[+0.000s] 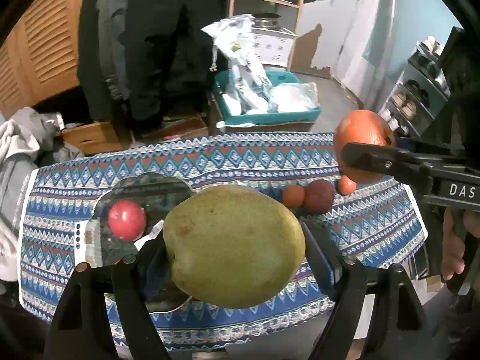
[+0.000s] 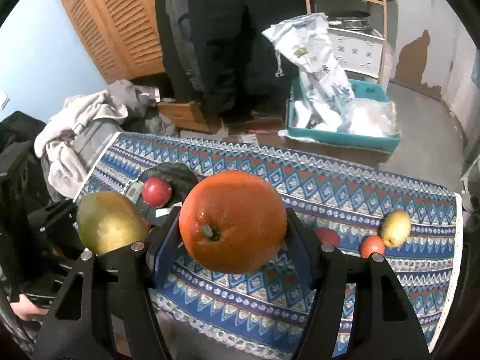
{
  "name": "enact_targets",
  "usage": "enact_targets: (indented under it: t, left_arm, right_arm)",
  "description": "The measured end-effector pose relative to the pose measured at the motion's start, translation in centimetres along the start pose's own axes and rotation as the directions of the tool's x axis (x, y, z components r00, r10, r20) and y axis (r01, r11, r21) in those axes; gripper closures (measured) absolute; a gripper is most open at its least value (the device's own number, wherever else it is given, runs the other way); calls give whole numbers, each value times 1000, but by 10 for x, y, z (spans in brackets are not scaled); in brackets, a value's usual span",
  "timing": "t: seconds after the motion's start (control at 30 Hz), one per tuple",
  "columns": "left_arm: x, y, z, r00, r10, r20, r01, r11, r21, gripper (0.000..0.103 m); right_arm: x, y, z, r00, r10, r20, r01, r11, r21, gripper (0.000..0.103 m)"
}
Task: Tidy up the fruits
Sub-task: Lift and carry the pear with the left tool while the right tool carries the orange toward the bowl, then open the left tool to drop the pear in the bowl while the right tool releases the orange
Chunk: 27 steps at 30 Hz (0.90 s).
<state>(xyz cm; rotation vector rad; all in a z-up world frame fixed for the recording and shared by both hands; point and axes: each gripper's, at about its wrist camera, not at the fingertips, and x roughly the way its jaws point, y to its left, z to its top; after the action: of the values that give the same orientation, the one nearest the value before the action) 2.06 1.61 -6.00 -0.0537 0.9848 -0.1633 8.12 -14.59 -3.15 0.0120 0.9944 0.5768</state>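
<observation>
My left gripper (image 1: 234, 249) is shut on a large green-yellow mango (image 1: 235, 247), held above the patterned tablecloth (image 1: 210, 162). The same mango (image 2: 109, 223) shows at the left of the right wrist view. My right gripper (image 2: 232, 225) is shut on a big orange (image 2: 232, 220), also lifted; that orange (image 1: 364, 147) appears at the right of the left wrist view. A dark glass plate (image 1: 156, 189) on the cloth holds a red apple (image 1: 126, 219). Two small oranges (image 1: 294, 195) and a dark red fruit (image 1: 320, 195) lie on the cloth.
A yellow pear-like fruit (image 2: 396, 228) and a small orange-red fruit (image 2: 372, 246) lie near the cloth's right end. Beyond the table stand a teal crate (image 1: 270, 117) with bags, a wooden shelf, dark hanging clothes and a heap of grey clothing (image 2: 84, 126).
</observation>
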Motion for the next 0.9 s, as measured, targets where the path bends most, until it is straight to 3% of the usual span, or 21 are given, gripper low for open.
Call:
enact_targets:
  t: [0.37,0.9]
  left_arm:
    - [7,44,-7,999,43,-16,-44,997,-59,21]
    - [69,110,-32,985,39,-171,-77,972,-224,21]
  right_arm:
    - [38,32,12,998,28,-50,-30,999,-33,37]
    - [119,63,10,981,64,-183,-74,996,-47,37]
